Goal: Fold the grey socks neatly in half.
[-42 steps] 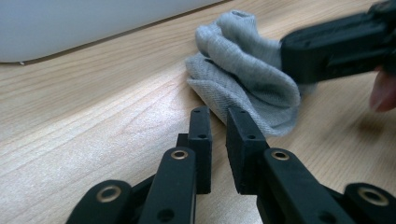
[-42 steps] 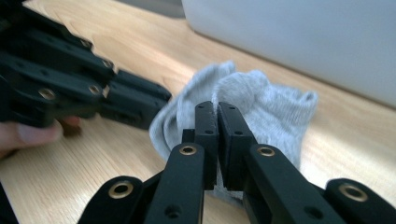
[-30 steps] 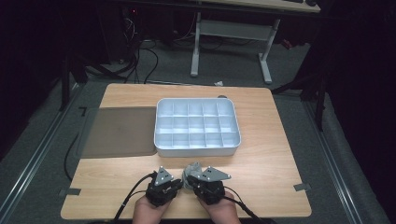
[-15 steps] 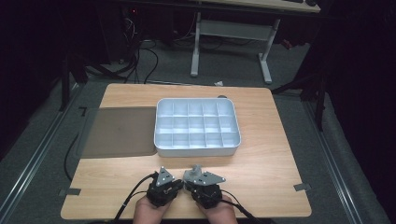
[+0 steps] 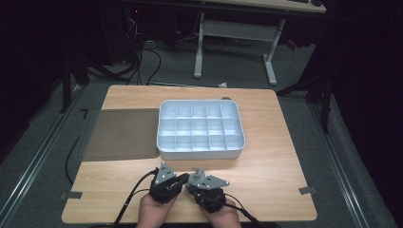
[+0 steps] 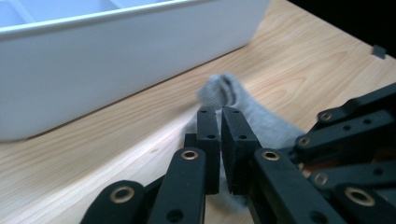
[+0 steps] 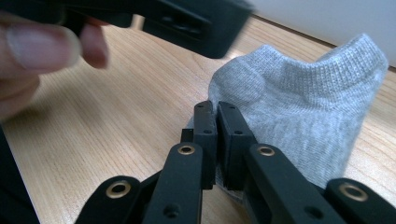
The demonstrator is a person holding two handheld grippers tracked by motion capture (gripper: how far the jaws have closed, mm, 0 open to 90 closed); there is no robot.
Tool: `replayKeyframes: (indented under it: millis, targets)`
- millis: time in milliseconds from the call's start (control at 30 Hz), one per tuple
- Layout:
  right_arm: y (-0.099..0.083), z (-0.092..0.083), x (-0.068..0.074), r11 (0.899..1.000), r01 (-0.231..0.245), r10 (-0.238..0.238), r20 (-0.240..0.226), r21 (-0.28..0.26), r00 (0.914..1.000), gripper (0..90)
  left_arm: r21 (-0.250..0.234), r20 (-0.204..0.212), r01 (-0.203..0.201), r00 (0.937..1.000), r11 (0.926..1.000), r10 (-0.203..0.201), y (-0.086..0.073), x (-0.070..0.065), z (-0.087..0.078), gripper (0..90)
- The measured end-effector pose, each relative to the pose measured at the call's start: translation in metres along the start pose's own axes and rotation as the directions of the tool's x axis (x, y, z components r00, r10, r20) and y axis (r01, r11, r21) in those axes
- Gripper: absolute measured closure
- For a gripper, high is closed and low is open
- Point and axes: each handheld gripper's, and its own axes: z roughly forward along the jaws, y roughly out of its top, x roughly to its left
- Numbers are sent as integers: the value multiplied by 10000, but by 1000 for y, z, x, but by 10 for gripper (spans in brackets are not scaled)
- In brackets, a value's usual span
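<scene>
A small grey ankle sock (image 5: 198, 172) stands bunched up between my two grippers near the table's front edge. In the left gripper view my left gripper (image 6: 220, 114) has just been closing. Its pads now sit almost together, with the sock's (image 6: 261, 116) cloth caught between them and under them. My right gripper (image 7: 217, 109) is shut on the lower edge of the sock (image 7: 303, 107), whose ribbed cuff points away from the jaws. From above, the left gripper (image 5: 184, 179) and the right gripper (image 5: 194, 182) meet tip to tip at the sock.
A white tray (image 5: 199, 153) divided into several compartments sits mid-table just beyond the grippers; its front wall (image 6: 116, 60) looms close. A dark flat mat (image 5: 119, 133) lies to its left. Cables trail from both grippers toward the front edge.
</scene>
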Motion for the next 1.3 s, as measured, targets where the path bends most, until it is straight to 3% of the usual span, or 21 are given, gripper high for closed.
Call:
replayKeyframes:
  millis: [300, 633, 967, 1067, 1300]
  targets:
    - [0, 0, 2, 10000, 43, -43, 106, -36, 9999, 872, 275, 134, 0, 9999, 9996, -4, -6, 4, 13, 875]
    - [-1, -1, 4, 9999, 163, -163, 112, -50, 9998, 857, 437, 313, 525, 9981, 9977, -539, -15, 12, 18, 879]
    - [2, -14, 5, 9991, 174, -169, 123, -380, 9998, 827, 513, 267, 366, 9989, 9980, -380, -15, 11, 19, 878]
    - [7, -28, -1, 9973, 234, -203, 449, -699, 9988, 834, 512, 212, 294, 9993, 9983, -305, -16, 10, 19, 877]
    - [-1, -26, -17, 10000, -52, 53, 845, -22, 9964, 842, 523, 75, 33, 10000, 9986, -37, -16, 7, 20, 872]
